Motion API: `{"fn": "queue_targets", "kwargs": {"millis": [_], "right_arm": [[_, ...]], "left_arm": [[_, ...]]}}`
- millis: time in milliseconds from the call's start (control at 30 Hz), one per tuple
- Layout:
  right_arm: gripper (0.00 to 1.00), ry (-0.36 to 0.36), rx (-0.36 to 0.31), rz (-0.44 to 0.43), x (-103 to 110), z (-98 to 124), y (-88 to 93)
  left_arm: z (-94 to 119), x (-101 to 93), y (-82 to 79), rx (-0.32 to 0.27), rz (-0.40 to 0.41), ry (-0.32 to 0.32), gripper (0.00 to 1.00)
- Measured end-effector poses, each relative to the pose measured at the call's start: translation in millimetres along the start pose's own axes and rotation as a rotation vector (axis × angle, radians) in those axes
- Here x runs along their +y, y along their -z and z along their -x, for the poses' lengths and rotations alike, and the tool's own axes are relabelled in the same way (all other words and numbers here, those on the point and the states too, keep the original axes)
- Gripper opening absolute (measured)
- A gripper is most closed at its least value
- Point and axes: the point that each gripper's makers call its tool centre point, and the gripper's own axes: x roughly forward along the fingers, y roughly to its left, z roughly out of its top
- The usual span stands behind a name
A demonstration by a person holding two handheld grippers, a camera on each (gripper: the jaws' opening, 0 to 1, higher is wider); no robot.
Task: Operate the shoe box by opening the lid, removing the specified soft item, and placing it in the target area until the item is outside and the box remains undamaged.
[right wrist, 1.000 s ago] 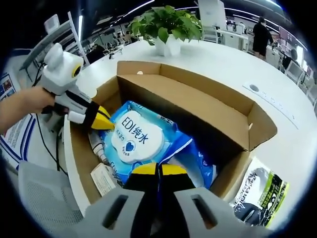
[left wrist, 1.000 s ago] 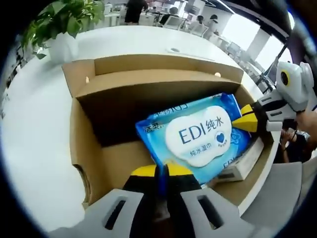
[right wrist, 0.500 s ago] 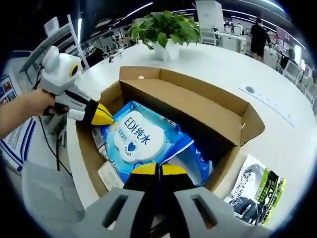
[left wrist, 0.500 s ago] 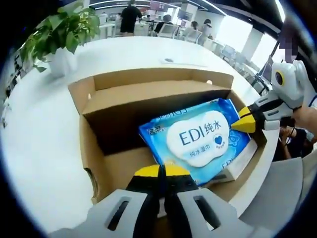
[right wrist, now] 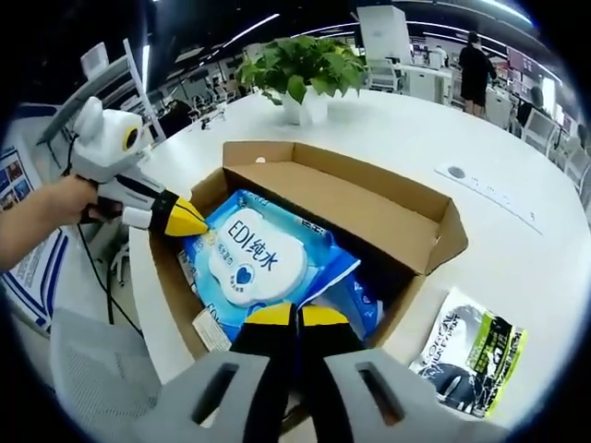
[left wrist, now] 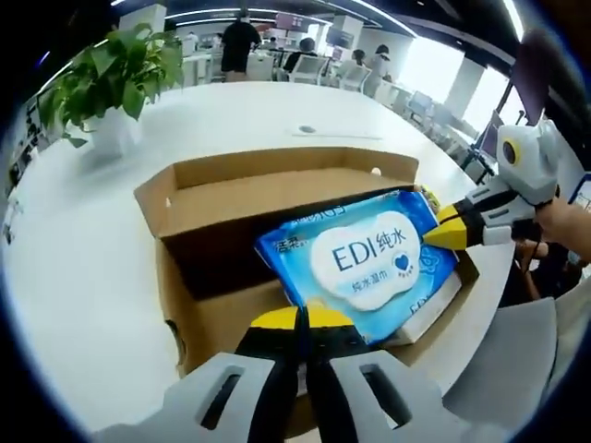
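An open cardboard shoe box (left wrist: pixel 231 189) (right wrist: pixel 369 198) stands on a white table, its lid flap folded back. A blue wet-wipes pack (left wrist: pixel 365 263) (right wrist: pixel 254 263) with a white "EDI" label hangs level over the box opening, held at both ends. In the left gripper view my left gripper (left wrist: pixel 303 320) is shut on the pack's near edge, and my right gripper (left wrist: pixel 441 232) comes in from the right, shut on the far end. The right gripper view has my right gripper (right wrist: pixel 295 315) shut on the pack's near corner and the left gripper (right wrist: pixel 187 221) pinching the other end.
A white carton (left wrist: pixel 434 309) lies in the box under the pack. A potted plant (left wrist: pixel 106 88) (right wrist: pixel 300 69) stands at the table's far side. A black-and-green packet (right wrist: pixel 471 355) lies on the table beside the box. A grey chair (right wrist: pixel 88 383) is close by.
Both grippers have raised the wipes pack higher out of the box. Both cameras rose with it, so the box looks smaller and lower.
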Motion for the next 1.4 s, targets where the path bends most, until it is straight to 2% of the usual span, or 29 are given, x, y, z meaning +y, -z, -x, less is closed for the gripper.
{"fn": "queue_targets", "kwargs": {"millis": [367, 633, 1400], "right_arm": [[0.0, 0.014, -0.037, -0.019, -10, 22, -3.2], [0.0, 0.027, -0.058, -0.052, -23, 40, -3.4], [0.0, 0.084, -0.063, -0.112, -72, 88, 16.7]], "left_arm": [[4, -18.4, -12.2, -0.026, -0.014, 0.019, 0.0], [5, -38.5, -26.4, -0.053, -0.009, 0.034, 0.0], [-17, -103.8, -53.9, -0.073, -0.022, 0.099, 0.0]]}}
